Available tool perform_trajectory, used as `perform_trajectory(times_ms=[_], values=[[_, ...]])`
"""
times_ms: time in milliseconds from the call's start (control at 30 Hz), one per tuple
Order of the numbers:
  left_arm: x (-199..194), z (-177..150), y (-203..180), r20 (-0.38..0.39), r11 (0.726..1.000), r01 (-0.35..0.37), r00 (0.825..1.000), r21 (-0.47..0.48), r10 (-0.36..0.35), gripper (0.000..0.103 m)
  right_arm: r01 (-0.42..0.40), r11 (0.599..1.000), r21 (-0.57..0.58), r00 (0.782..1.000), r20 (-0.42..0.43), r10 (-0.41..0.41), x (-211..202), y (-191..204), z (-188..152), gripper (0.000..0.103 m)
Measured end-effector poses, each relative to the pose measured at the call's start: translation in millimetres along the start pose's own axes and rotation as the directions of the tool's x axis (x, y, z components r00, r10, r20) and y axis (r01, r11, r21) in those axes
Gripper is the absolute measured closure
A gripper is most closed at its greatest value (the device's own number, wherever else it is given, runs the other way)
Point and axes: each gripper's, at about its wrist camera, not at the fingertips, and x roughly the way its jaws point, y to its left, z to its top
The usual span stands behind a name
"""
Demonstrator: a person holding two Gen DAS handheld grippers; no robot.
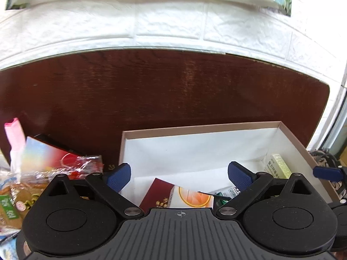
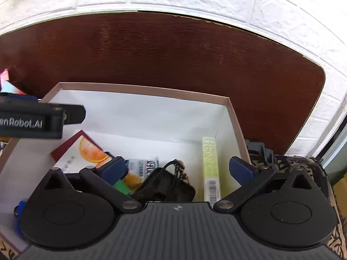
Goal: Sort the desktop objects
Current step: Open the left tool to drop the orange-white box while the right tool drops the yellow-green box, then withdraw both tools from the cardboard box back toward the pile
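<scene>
A shallow cardboard box (image 1: 201,127) with a white inside sits on the dark wooden table. My left gripper (image 1: 179,166) hangs open over its near left part, with nothing between the blue pads. Below it lie a red-and-white carton with an orange picture (image 1: 173,197), a green-and-white sachet (image 1: 225,192) and a pale green carton (image 1: 279,165). In the right wrist view my right gripper (image 2: 176,161) is open above the box (image 2: 141,88), over a black cable bundle (image 2: 164,184). The pale green carton (image 2: 210,162) stands along the right wall and the orange-picture carton (image 2: 80,151) lies at the left.
Snack packets (image 1: 13,199), a red wrapped pack (image 1: 54,158) and a pink-and-white item (image 1: 14,136) lie left of the box. A patterned cloth (image 2: 303,164) is to its right. The left gripper's body (image 2: 32,119) reaches over the box's left side. A white brick wall (image 1: 173,26) backs the table.
</scene>
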Motion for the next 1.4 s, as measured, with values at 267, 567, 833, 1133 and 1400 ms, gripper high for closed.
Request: perform_trajectory(times_ms=[267, 567, 833, 1133, 1400], values=[[-48.1, -12.9, 7.2, 0.073, 0.998, -0.066, 0.995, 0.005, 0.066, 0.001, -0.007, 1.000, 0.005, 0.999, 0.036, 0.007, -25.1, 11.8, -10.9, 0.001], [-111.3, -28.7, 17.0, 0.147, 0.992, -0.129, 0.981, 0.014, 0.125, 0.000, -0.036, 0.999, 0.036, 0.993, 0.118, 0.031, -78.5, 27.8, -24.3, 0.001], [-158.4, -55.4, 24.6, 0.178, 0.988, -0.150, 0.974, 0.041, 0.140, 0.000, -0.064, 0.997, 0.030, 0.979, 0.194, 0.057, -125.4, 49.9, -43.1, 0.001], [-198.2, -116.7, 58.9, 0.093, 0.989, -0.147, 0.984, -0.032, 0.150, 0.000, -0.108, 0.994, 0.017, 0.969, 0.226, 0.101, -172.2, 80.0, -79.5, 0.001], [-223.8, -162.8, 96.0, 0.023, 0.970, -0.228, 0.973, -0.084, 0.230, 0.000, -0.179, 0.984, 0.020, 0.967, 0.188, 0.172, -188.6, 122.8, -119.4, 0.001]])
